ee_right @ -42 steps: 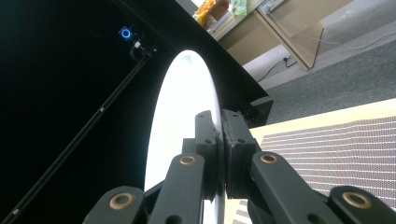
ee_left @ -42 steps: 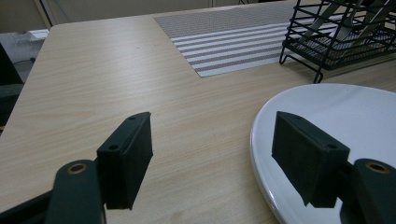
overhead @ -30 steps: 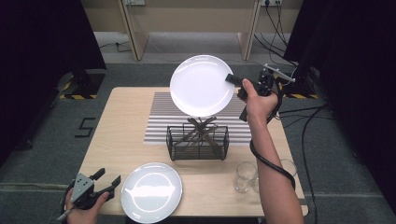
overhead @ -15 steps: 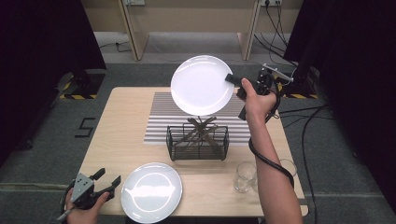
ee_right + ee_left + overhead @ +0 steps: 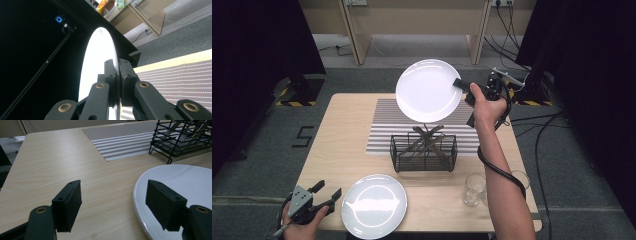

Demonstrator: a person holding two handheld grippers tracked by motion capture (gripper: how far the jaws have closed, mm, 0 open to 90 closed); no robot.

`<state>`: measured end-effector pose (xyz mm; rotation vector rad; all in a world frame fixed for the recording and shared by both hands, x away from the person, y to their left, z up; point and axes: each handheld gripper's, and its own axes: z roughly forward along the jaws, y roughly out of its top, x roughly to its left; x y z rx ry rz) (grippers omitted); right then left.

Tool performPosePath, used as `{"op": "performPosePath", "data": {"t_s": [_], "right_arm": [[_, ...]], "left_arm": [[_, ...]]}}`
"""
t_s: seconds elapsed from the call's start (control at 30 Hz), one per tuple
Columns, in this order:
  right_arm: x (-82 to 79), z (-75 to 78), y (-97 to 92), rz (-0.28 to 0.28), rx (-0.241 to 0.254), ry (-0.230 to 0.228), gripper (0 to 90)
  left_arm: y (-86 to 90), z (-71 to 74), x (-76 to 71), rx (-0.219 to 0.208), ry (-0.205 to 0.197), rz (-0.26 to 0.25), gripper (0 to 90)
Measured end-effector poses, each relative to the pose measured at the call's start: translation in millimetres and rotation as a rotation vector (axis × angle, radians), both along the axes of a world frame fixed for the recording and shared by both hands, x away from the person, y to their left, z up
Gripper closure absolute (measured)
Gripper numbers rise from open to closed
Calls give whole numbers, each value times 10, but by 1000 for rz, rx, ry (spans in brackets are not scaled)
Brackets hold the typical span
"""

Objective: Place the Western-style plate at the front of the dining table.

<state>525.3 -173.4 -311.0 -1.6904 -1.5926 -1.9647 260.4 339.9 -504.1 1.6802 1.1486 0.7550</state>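
Claws at work over a wooden desk (image 5: 347, 130): the right claw (image 5: 459, 83) is clamped tight on the rim of a white plate (image 5: 428, 90), its two black jaws pinching the edge from either side, as the right gripper view shows with the plate (image 5: 96, 70) seen edge-on between the pads. The plate is held in the air, tilted with its face toward the camera, above the far side of the desk and over a striped mat (image 5: 387, 125), just behind a black wire rack (image 5: 424, 152) that holds wooden utensils. The right hand (image 5: 484, 102) reaches well forward, forearm stretched up from the near edge, a cable looping beneath it.

At the near left corner, the left claw (image 5: 324, 192) stands wide open and grips nothing; its jaws point toward a second white plate (image 5: 374, 205) lying flat on the desk. In the left gripper view one pad hangs just over that plate's rim (image 5: 140, 195), the other over bare wood. The left hand (image 5: 302, 222) rests low at the desk's edge. Two clear glasses (image 5: 474, 190) stand near the right forearm.
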Motion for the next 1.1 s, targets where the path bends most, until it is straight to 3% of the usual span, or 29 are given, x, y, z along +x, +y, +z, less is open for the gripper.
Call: {"op": "performPosePath", "data": {"t_s": [1.1], "right_arm": [[157, -31, 28, -19, -12, 23, 861]], "left_arm": [[-2, -3, 1, -5, 0, 2, 286]]}}
